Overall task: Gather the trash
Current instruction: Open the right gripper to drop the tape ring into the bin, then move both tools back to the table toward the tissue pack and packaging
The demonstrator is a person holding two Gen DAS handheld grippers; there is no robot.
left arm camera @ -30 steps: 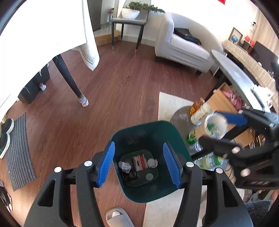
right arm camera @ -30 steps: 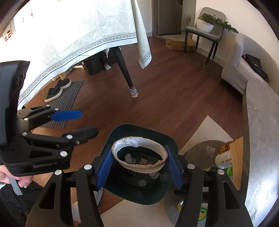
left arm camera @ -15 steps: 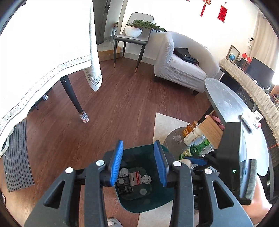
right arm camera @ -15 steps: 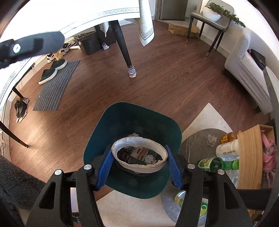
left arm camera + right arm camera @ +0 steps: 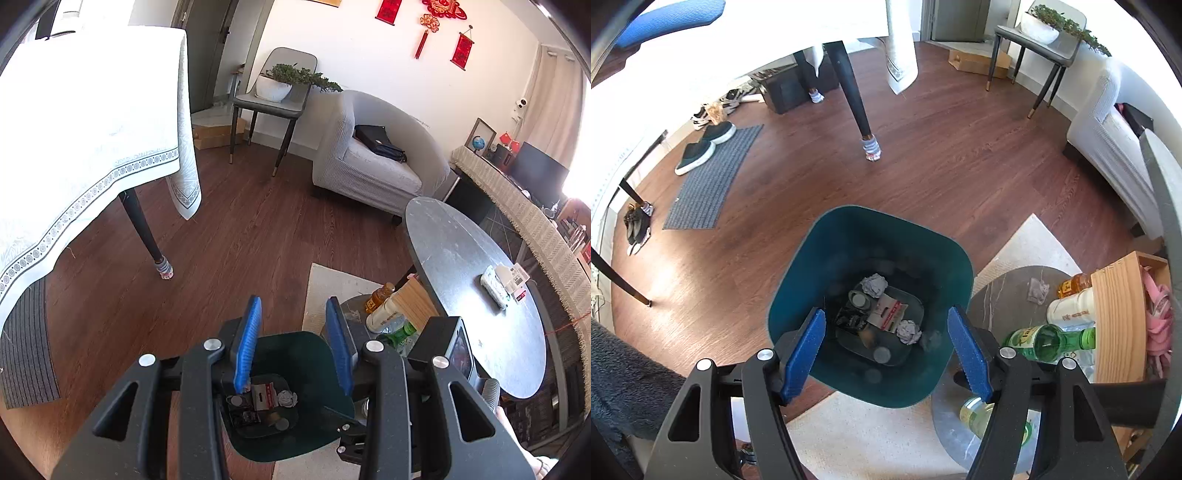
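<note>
A dark teal trash bin (image 5: 798,277) stands on the wooden floor, directly below my right gripper (image 5: 886,354), which is open and empty above its near rim. Inside lie crumpled paper balls (image 5: 874,285), a flattened carton (image 5: 888,314) and dark scraps. No paper bowl shows in either view. My left gripper (image 5: 293,350) is open with a narrow gap and empty, high above the same bin (image 5: 295,350). A crumpled tissue (image 5: 1037,290) lies on the low round table (image 5: 1004,306).
On the low table stand a green bottle (image 5: 1049,341), an orange bottle (image 5: 1075,284), a white container (image 5: 1069,310) and a wooden box (image 5: 1119,314). A taller grey round table (image 5: 461,266) holds a small packet. A cloth-covered table leg (image 5: 855,103), doormat, shoes, armchair and cream rug surround the bin.
My right gripper has opened and the paper bowl it held is gone from its fingers. My left gripper has risen, tilted up toward the room and narrowed.
</note>
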